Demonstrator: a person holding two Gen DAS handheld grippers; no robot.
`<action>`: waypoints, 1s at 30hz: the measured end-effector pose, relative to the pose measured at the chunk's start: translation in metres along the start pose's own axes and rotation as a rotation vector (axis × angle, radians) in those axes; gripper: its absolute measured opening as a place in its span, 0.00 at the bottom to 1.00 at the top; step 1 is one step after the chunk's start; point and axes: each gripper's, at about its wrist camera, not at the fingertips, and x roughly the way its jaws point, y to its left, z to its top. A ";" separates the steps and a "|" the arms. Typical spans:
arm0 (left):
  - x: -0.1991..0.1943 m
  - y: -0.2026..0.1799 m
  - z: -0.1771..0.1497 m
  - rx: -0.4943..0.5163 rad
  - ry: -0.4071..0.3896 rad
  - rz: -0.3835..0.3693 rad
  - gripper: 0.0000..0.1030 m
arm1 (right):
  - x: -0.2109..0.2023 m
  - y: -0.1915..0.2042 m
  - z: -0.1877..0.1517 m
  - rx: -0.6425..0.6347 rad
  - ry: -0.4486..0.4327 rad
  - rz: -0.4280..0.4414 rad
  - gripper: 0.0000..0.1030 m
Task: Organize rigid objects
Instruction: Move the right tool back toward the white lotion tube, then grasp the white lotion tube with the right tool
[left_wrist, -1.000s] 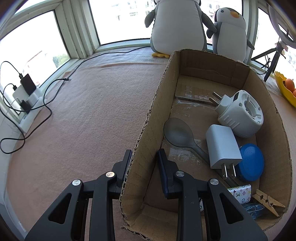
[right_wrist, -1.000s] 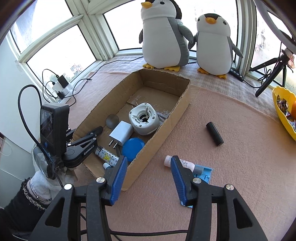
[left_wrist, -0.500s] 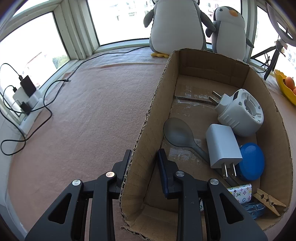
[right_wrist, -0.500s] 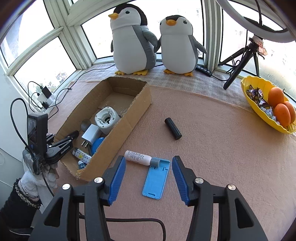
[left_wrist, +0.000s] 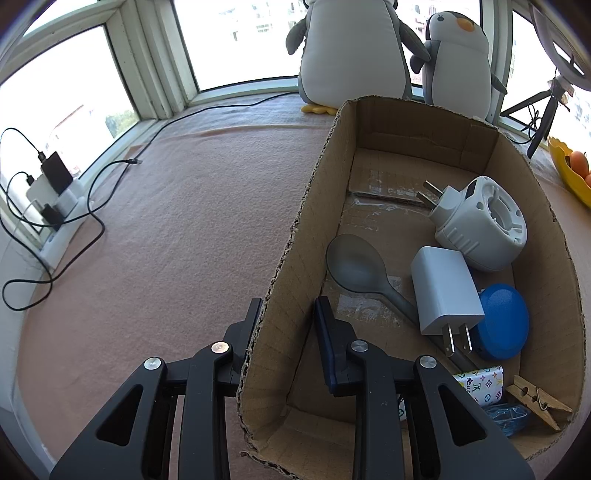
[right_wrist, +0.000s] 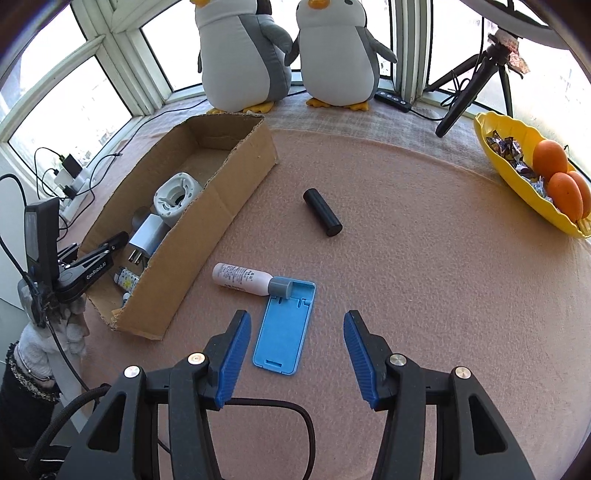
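Plainly, the wide-open, empty right gripper (right_wrist: 295, 354) at lower centre may nudge the bottle (right_wrist: 242, 278) off the blue stand (right_wrist: 285, 325), while the left gripper (left_wrist: 286, 325) straddles the box (left_wrist: 295, 236) wall, grip uncertain.

Two grey-and-white plush penguins (right_wrist: 243, 55) (right_wrist: 338, 55), upright side by side at the far edge of the bench by the windows; the left one is larger. Black remote-like bar (right_wrist: 392, 100), lying just right of the smaller penguin's feet. Black tripod (right_wrist: 465, 96), far right. Yellow scalloped plastic bowl (right_wrist: 491, 133), right edge, holding oranges (right_wrist: 550, 158) and wrapped sweets (right_wrist: 506, 147). White power strip (left_wrist: 55, 206) with black chargers and cables, left windowsill. Pink felt cloth (right_wrist: 424, 258) covering the bench.
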 end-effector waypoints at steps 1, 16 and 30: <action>0.000 0.000 0.000 0.001 0.000 0.000 0.24 | 0.001 0.001 0.001 -0.004 -0.001 0.003 0.47; 0.000 0.000 0.000 0.001 0.000 0.000 0.24 | 0.039 0.043 0.016 -0.235 0.068 -0.023 0.47; 0.000 0.000 0.000 0.001 0.000 0.000 0.24 | 0.069 0.063 0.031 -0.347 0.124 -0.019 0.46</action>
